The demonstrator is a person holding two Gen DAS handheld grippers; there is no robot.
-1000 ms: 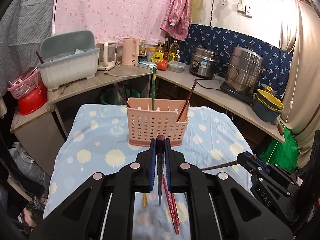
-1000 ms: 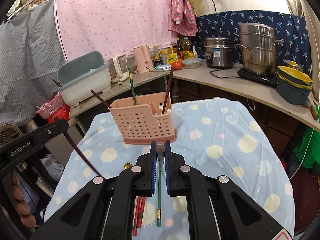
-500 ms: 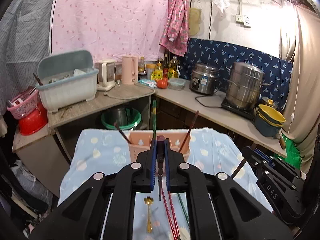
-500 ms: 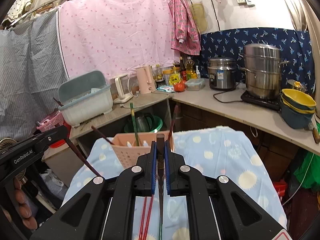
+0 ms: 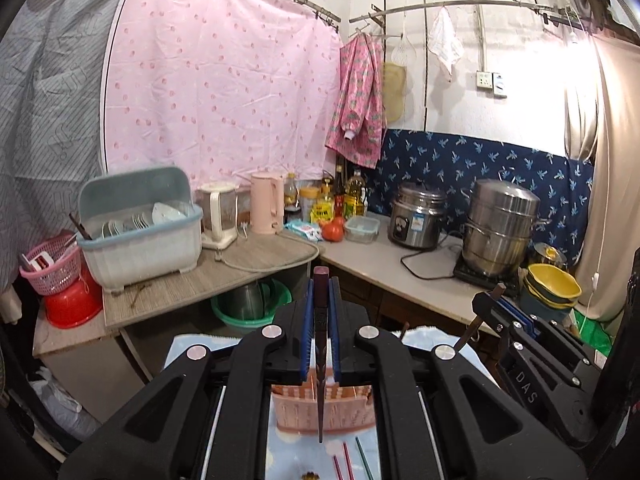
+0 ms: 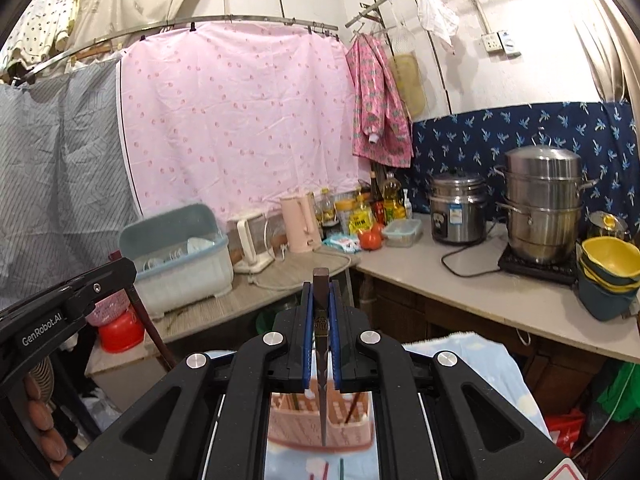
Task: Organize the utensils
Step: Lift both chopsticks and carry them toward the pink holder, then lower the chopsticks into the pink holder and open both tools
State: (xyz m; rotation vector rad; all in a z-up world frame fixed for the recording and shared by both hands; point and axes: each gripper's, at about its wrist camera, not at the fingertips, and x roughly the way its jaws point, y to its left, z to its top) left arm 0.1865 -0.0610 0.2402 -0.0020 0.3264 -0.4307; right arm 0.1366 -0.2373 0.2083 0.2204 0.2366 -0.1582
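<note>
My left gripper (image 5: 320, 300) is shut on a dark brown chopstick (image 5: 321, 360) that hangs point down above the pink perforated utensil basket (image 5: 344, 414). My right gripper (image 6: 321, 304) is shut on a second dark chopstick (image 6: 322, 380), also point down over the same basket (image 6: 304, 424). Both grippers are raised well above the table. Red and green chopsticks (image 5: 348, 460) lie on the blue spotted cloth in front of the basket. The right gripper shows at the right edge of the left wrist view (image 5: 496, 300); the left gripper shows at the left of the right wrist view (image 6: 116, 276).
An L-shaped counter behind the table carries a teal dish rack (image 5: 140, 232), kettles (image 5: 264, 208), bottles, a rice cooker (image 5: 416, 220), a steel steamer pot (image 5: 500, 228) and stacked bowls (image 5: 552, 284). A pink basket and red basin (image 5: 68, 296) sit at left.
Both grippers rose and tilted upward with their chopsticks. The basket dropped from the middle of each view to the bottom, between the gripper arms.
</note>
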